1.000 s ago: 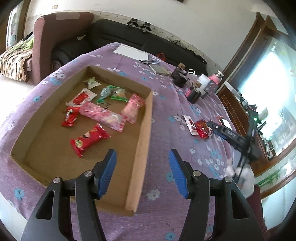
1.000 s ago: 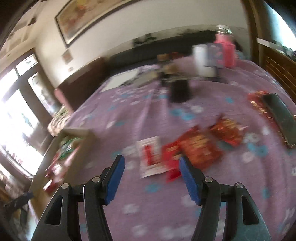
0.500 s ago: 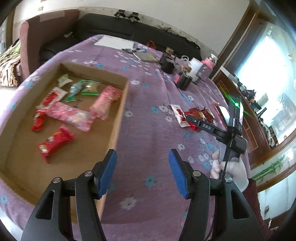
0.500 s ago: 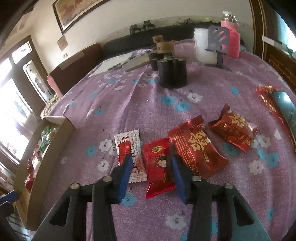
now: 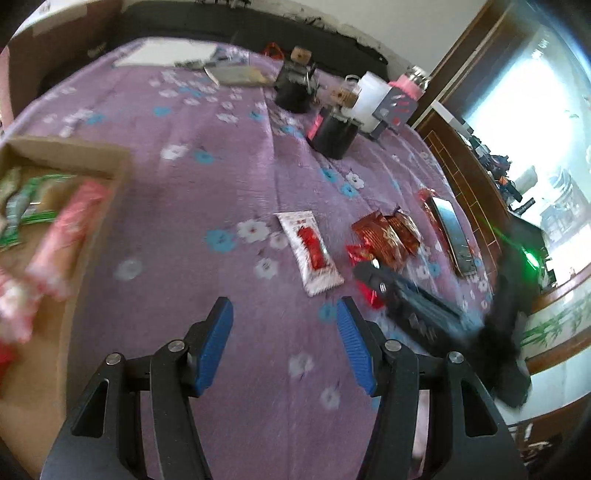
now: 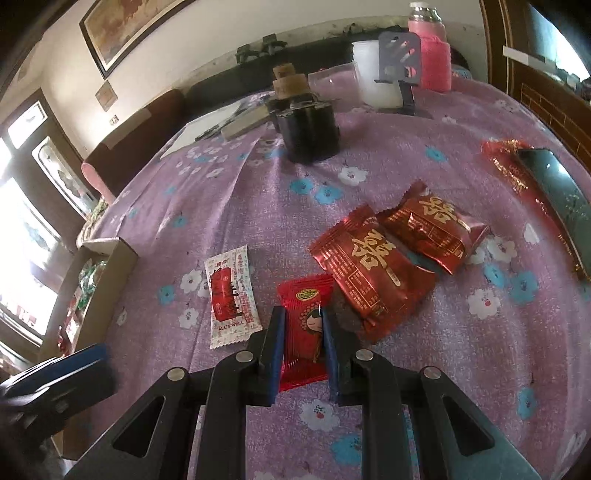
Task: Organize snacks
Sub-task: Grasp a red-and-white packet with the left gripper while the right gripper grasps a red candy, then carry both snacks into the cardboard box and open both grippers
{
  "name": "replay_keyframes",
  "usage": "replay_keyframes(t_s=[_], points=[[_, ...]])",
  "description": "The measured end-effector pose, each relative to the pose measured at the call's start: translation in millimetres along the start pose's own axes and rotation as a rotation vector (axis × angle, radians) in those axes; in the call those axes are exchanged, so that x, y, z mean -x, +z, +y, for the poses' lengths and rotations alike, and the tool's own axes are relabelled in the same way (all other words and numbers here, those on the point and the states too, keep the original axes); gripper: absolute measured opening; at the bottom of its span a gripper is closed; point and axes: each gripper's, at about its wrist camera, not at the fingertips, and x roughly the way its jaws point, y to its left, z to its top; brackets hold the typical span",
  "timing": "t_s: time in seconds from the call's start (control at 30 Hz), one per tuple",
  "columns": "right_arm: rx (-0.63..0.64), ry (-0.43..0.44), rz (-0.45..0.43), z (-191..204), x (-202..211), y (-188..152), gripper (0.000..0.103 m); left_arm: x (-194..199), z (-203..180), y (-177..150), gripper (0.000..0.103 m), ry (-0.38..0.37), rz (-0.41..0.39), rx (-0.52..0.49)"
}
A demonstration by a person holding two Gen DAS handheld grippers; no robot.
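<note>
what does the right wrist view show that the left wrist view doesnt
Only the right wrist view shows the right gripper shut on the red cartoon-girl snack packet, plus a framed picture on the wall. Only the left wrist view shows the open, empty left gripper and a pink packet in the box. Both show the white and red sachet, two red and gold packets, the cardboard box and the phone.
</note>
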Motion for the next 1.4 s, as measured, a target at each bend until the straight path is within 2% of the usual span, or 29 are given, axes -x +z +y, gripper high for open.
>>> replay_keyframes(t_s=[0.13,0.3,0.37,0.4,0.43,0.53,0.7,0.9,1.2,1.4], points=[[-0.008,0.008,0.003,-2.7,-1.0,2.0,0.021,-32.5,-8.6,18.7,0.057,0.011,0.023,0.002],[-0.006,0.007,0.004,-2.7,-1.7,3.0,0.021,-61.1,-35.4,30.1,0.056,0.075,0.006,-0.112],[-0.008,0.007,0.004,-2.9,-2.1,3.5,0.021,-67.6,-44.6,29.6,0.050,0.131,-0.012,-0.176],[-0.007,0.007,0.004,-2.8,-2.3,3.7,0.021,-68.2,-47.1,29.3,0.036,0.142,-0.020,-0.193],[-0.004,0.004,0.004,-2.2,-2.5,3.5,0.021,-70.0,-48.2,29.1,0.027,0.147,-0.015,-0.202],[0.037,-0.035,-0.007,6.1,-2.6,0.8,0.021,-69.1,-48.3,26.3,0.023,0.179,-0.030,-0.215],[0.068,-0.062,-0.017,11.8,-2.9,-0.9,0.021,-63.2,-40.7,25.5,0.022,0.158,-0.032,-0.188],[0.069,-0.063,-0.021,12.0,-1.9,-0.5,0.021,-38.2,-31.7,23.5,0.022,0.096,-0.060,-0.150],[0.074,-0.015,-0.058,15.5,6.0,-0.3,0.021,33.3,-7.3,0.9,0.022,-0.011,-0.133,-0.117],[0.126,0.005,-0.106,29.1,13.7,-4.9,0.020,83.7,37.8,-19.4,0.022,0.007,-0.207,-0.045]])
